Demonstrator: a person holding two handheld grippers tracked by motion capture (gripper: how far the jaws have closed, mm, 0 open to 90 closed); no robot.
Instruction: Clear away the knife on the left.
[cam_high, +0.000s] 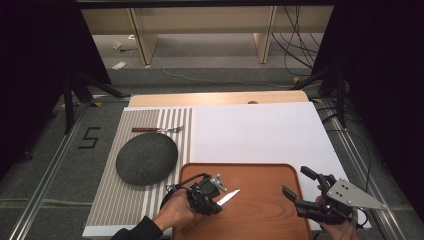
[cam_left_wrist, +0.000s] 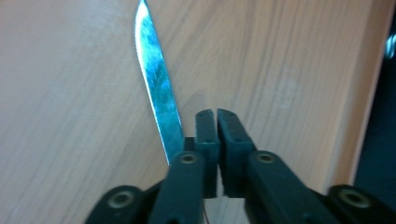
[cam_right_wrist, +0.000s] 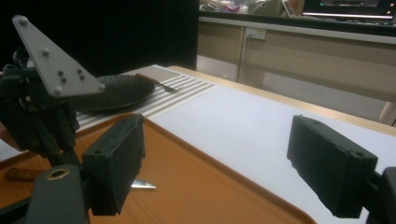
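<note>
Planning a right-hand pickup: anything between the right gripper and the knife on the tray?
Nothing lies on the tray between the right gripper and the knife blade. The left gripper, fingers shut, sits over the handle end, so that end is blocked.

knife – glossy metal blade | tray – smooth wood | plate – matt, rough dark | tongs – matt black plastic

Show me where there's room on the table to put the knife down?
The white sheet is bare between the striped mat and the table's right edge. The tray is bare between the knife and the right gripper. It's crowded on the striped mat, with the dark plate and fork.
</note>
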